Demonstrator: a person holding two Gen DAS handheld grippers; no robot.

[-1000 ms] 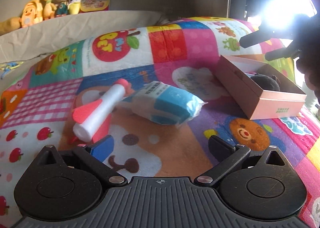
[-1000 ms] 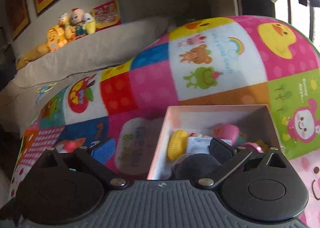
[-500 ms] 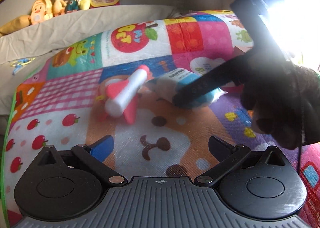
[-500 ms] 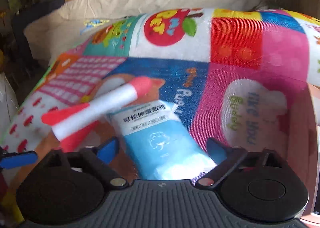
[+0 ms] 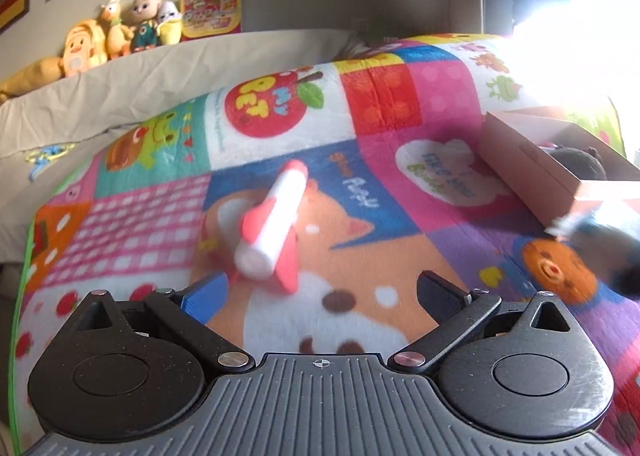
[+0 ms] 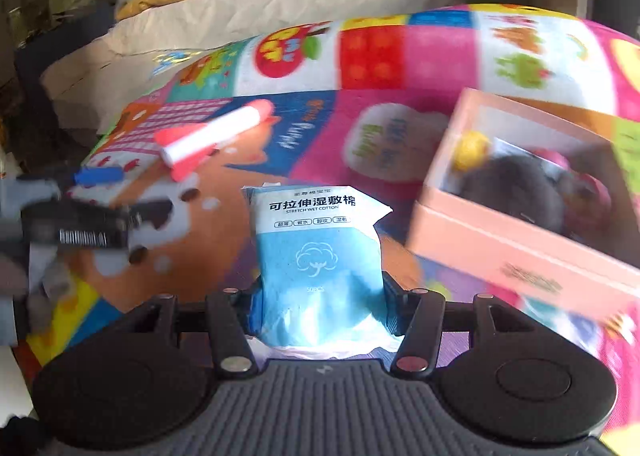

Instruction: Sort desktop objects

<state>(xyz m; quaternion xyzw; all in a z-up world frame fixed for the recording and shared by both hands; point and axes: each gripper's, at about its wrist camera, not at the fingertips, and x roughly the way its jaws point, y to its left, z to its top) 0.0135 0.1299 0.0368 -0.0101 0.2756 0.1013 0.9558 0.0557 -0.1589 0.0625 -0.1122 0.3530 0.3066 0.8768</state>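
A blue-and-white pack of wet cotton pads [image 6: 318,256] stands between the jaws of my right gripper [image 6: 320,302]. The jaws are closing and both pads press its sides. In the left wrist view the pack [image 5: 600,220] is a blur at the right edge, just before the pink box [image 5: 520,160]. A white foam rocket with red fins [image 5: 272,228] lies on the patchwork play mat [image 5: 400,224], just beyond my left gripper [image 5: 322,292]. That gripper is open with nothing between its fingers. The rocket [image 6: 218,136] also shows at the far left of the right wrist view.
The pink box [image 6: 500,248] on the right holds a dark plush toy [image 6: 516,184], a yellow item and a pink one. A beige cushion [image 5: 160,76] rises behind the mat, with plush dolls [image 5: 132,28] along its top. Strong window glare fills the upper right.
My right gripper swung from over the box to the cotton pack, closed on it and carried it right toward the box. The pack no longer lies beside the rocket. My left gripper shifted slightly.
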